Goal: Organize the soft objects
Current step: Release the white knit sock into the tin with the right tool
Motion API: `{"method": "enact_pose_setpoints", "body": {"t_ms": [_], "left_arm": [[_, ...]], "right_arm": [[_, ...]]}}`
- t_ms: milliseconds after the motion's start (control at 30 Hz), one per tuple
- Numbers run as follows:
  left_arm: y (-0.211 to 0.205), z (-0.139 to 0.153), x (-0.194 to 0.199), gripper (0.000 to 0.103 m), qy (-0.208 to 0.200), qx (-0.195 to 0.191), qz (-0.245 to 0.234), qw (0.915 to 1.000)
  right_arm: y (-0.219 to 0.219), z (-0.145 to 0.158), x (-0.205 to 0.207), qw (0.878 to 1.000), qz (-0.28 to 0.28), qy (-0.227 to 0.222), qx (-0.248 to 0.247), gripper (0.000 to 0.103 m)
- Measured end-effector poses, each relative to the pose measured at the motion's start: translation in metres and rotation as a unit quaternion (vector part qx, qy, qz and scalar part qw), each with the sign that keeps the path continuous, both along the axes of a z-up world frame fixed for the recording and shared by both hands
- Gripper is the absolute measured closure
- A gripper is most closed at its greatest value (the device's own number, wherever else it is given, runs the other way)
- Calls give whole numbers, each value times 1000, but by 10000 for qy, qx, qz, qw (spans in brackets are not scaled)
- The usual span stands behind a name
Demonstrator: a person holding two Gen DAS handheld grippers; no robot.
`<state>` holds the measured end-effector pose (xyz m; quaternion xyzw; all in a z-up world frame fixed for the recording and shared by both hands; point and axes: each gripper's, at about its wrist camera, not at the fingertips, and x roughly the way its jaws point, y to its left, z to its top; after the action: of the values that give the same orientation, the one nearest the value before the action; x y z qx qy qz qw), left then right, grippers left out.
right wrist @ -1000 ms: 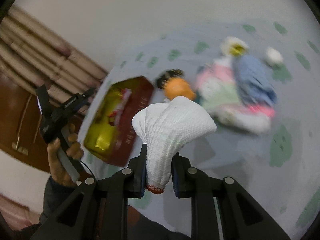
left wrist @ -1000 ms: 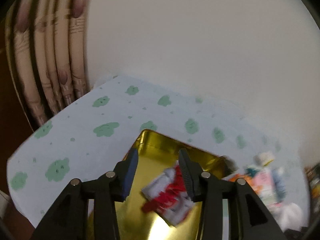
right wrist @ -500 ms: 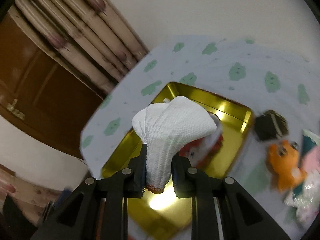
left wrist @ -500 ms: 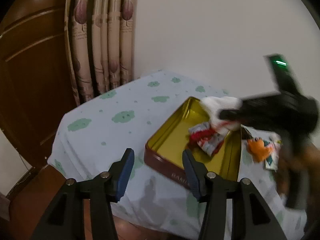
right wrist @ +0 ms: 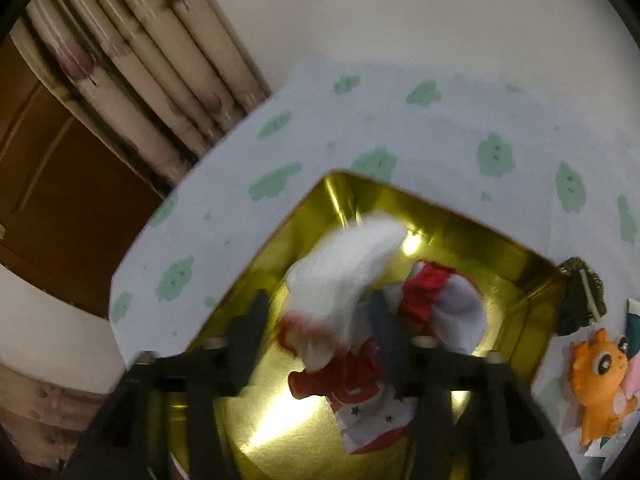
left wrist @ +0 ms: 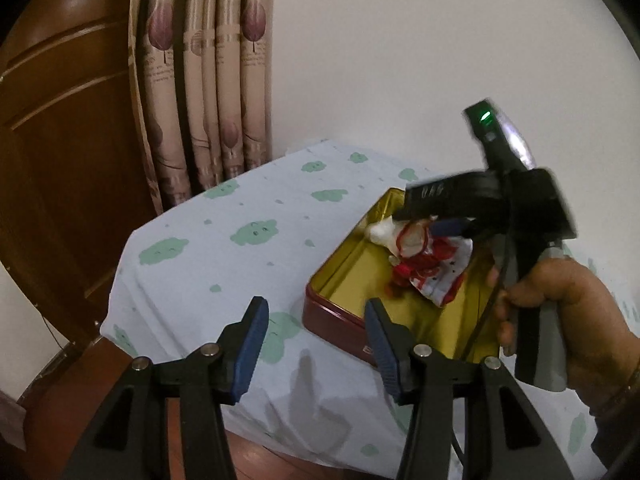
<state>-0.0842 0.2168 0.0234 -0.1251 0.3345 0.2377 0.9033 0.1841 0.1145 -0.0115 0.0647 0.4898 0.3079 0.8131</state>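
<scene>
A gold-lined red tin (left wrist: 344, 316) (right wrist: 472, 236) sits on the cloud-print cloth. A red and white garment (left wrist: 432, 268) (right wrist: 368, 368) lies inside it. My right gripper (right wrist: 320, 308) is open over the tin, and the white sock (right wrist: 344, 272) (left wrist: 382, 232) lies loose between its spread fingers, resting in the tin. In the left wrist view the right gripper (left wrist: 424, 216) reaches into the tin from the right. My left gripper (left wrist: 314, 312) is open and empty, held back off the tin's near corner.
An orange plush dragon (right wrist: 600, 380) and a dark round item (right wrist: 580, 296) lie on the cloth (left wrist: 240, 248) right of the tin. Curtains (left wrist: 204, 80) and a wooden door (left wrist: 60, 140) stand to the left. The table edge is near the left gripper.
My right gripper has dropped into the tin and opened, letting go of the white sock. My left gripper has drawn slightly further back from the tin.
</scene>
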Motion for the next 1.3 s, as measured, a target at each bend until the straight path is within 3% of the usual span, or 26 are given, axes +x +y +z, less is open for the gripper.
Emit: {"method": "enact_pose_setpoints", "body": {"t_ms": [100,133,167,267,333,433,533,633,767,933,1033,1300], "left_arm": [[-6,-2,2,52,81,85,-85,9999],[-9,-2,3,52,97,91,-137,9998],[-13,-3,4,52,110,76,-239,9996],[-29,-1,5,52,62,24,-606,9981],[-43,3,5,52,13,-54,-930,9956],[-72,11,9,52,-4,-300,-1527,9878],[-104,18,25,50,82,-673,-2006,9773],[-131,21,63,50,263,-1405,-2313,9623],[-149,17,124,50,524,-2093,-2277,9495],[-151,-4,195,50,896,-2447,-1976,9450],[-151,-28,233,50,1323,-2661,-1839,9369],[-141,-67,263,50,1724,-3381,-1397,9146]], "right_arm": [[-33,22,-16,9979,-257,-426,406,40],[-56,30,-28,9954,-410,-648,566,35],[-70,34,-36,9937,-518,-785,613,25],[-146,38,-79,9813,-1214,-1447,377,18],[-209,27,-114,9659,-1735,-1904,-245,15],[-296,0,-149,9369,-2408,-2128,-1374,9],[-368,-43,-156,9131,-2641,-1752,-2564,9],[-417,-69,-158,9032,-2793,-1389,-2947,9],[-463,-77,-165,9113,-3145,-1138,-2401,9],[-463,-74,-171,9216,-3107,-1111,-2042,9],[-468,-71,-176,9286,-3090,-1139,-1708,9],[-472,-79,-171,9419,-2970,-937,-1255,9]]}}
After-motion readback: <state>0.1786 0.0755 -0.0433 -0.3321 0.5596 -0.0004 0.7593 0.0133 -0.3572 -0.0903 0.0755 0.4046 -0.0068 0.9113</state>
